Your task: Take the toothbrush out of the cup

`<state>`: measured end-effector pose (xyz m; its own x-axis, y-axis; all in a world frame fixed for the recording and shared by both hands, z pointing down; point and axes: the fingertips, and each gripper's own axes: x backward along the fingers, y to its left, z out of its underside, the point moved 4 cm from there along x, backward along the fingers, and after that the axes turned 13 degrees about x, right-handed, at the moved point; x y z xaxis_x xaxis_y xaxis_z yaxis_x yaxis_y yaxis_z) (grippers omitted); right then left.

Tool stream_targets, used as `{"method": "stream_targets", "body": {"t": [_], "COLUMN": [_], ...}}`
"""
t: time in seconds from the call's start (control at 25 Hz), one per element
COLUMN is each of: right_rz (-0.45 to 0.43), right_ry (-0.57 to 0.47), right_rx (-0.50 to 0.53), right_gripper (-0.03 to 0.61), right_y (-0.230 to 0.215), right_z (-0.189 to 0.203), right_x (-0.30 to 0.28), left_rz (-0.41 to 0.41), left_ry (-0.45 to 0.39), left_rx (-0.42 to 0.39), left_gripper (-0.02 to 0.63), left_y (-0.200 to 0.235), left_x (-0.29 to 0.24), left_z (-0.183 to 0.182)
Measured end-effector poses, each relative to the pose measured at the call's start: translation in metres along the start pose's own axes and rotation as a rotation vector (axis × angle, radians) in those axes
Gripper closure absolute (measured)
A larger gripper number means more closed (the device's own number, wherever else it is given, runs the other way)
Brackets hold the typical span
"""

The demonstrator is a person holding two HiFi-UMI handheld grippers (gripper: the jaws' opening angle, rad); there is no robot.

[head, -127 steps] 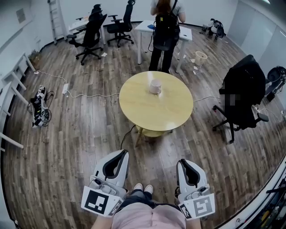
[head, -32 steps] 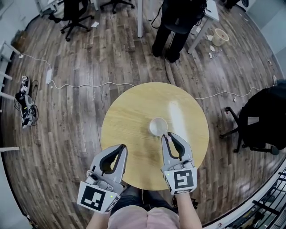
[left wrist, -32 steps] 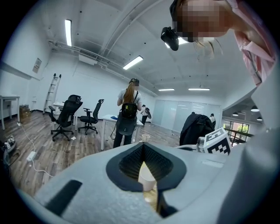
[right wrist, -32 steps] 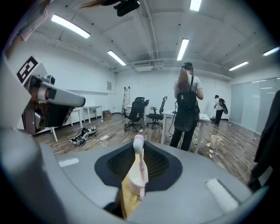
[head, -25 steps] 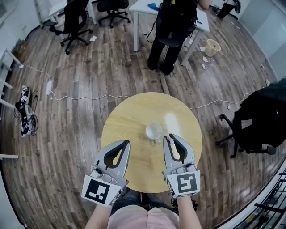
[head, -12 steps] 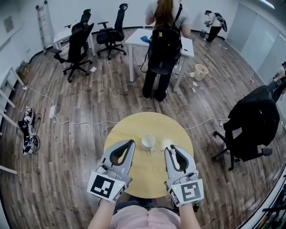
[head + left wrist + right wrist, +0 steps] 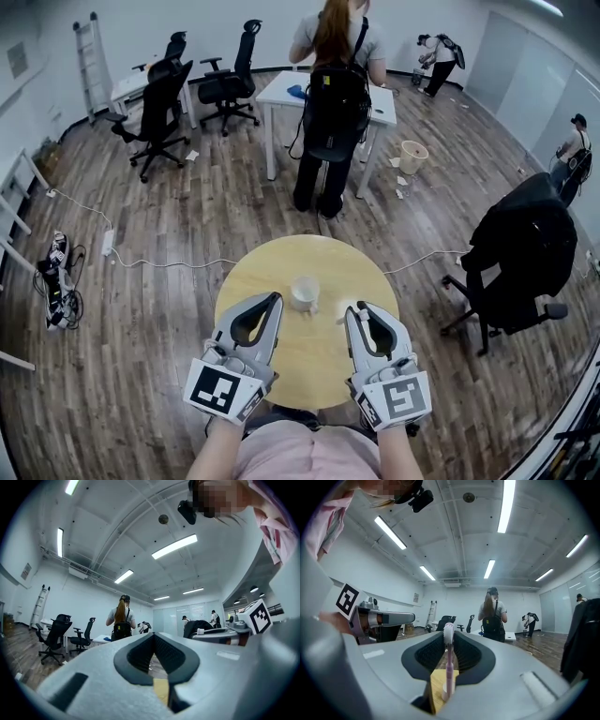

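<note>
A white cup [image 7: 304, 292] stands near the middle of the round yellow table [image 7: 309, 361]. My right gripper [image 7: 360, 307] hovers just right of the cup and apart from it, pointing level. It is shut on a pink toothbrush [image 7: 448, 667], which stands upright between the pads with its bristle head [image 7: 448, 631] at the fingertips of the right gripper [image 7: 449, 629]. My left gripper [image 7: 276, 298] is held left of the cup, its tips meeting with nothing between them. In the left gripper view, the left gripper [image 7: 153, 635] shows the same closed tips.
A person with a black backpack [image 7: 333, 89] stands at a white desk [image 7: 281, 89] beyond the table. Black office chairs [image 7: 164, 103] stand at the back left. A chair draped in a dark jacket [image 7: 520, 248] is at the right. A white cable [image 7: 159, 262] runs across the wooden floor.
Both grippers have risen and drawn back from the cup. The right one, which was at the cup's rim, now holds the toothbrush clear of it. The head view has tilted up.
</note>
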<state>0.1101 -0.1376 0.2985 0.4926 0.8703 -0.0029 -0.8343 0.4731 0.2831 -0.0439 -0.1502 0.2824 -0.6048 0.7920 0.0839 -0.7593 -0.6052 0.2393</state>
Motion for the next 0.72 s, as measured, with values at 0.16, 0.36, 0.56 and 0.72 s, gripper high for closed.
{"method": "stream_targets", "body": {"t": [0.16, 0.36, 0.56, 0.72], "right_rz": [-0.011, -0.021, -0.026, -0.030], "right_ry": [-0.002, -0.001, 0.003, 0.007], "right_rx": [-0.003, -0.015, -0.021, -0.022], "right_gripper": [0.518, 0.518, 0.518, 0.518], "right_y": [-0.0010, -0.0009, -0.0064, -0.0082], "right_z": [-0.0006, 0.0020, 0.0057, 0.0089], "right_x": [-0.0027, -0.0053, -0.0050, -0.0077], "left_rz": [-0.008, -0.012, -0.018, -0.023], "left_ry": [-0.008, -0.005, -0.003, -0.002], "left_rx": [-0.004, -0.003, 0.004, 0.009], "left_gripper": [0.617, 0.617, 0.617, 0.617], "left_y": [0.0006, 0.0005, -0.0019, -0.0005], "left_x": [-0.0009, -0.0010, -0.0059, -0.0090], "left_z": [-0.0037, -0.0033, -0.0003, 0.0020]}}
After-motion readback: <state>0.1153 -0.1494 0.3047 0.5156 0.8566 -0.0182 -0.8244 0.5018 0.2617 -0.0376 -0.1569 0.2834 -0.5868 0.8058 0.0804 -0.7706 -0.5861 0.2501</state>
